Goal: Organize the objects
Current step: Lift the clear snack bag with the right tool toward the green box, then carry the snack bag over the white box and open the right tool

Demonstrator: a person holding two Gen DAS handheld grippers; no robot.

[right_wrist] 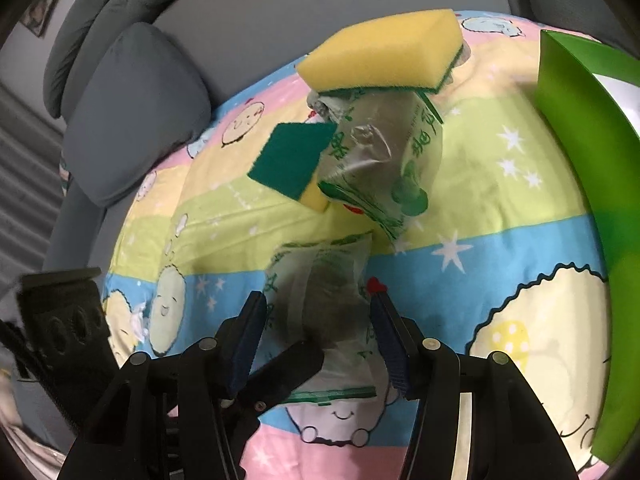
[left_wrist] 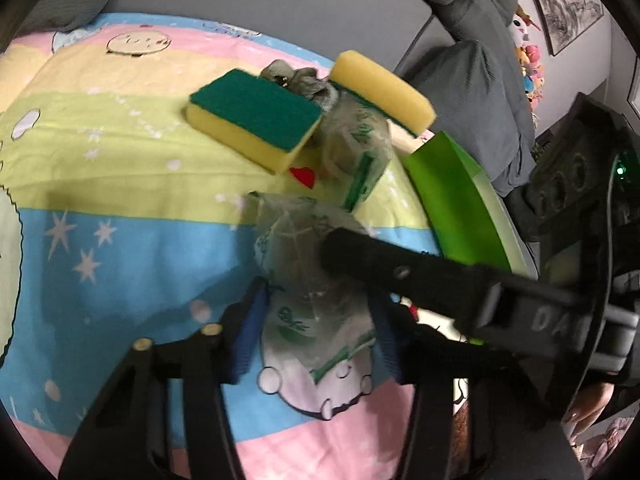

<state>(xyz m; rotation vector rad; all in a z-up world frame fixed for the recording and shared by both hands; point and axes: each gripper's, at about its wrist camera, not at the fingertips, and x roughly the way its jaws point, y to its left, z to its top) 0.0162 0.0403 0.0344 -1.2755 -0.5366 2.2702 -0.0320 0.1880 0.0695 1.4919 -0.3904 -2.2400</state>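
So far nothing sits in the green bin (right_wrist: pixel 580 128): my left gripper (left_wrist: pixel 316 320) and right gripper (right_wrist: pixel 320 336) both straddle the near bag (right_wrist: pixel 320 292), neither visibly clamped; both sponges (left_wrist: pixel 256 120) wait beyond.

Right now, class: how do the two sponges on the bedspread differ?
The near sponge lies flat on the bedspread, green scrubbing face up. The far sponge is turned over, yellow foam up, and rests tilted, propped on a plastic packet. Shared: both are yellow foam blocks with a green scouring layer, similar in shape.
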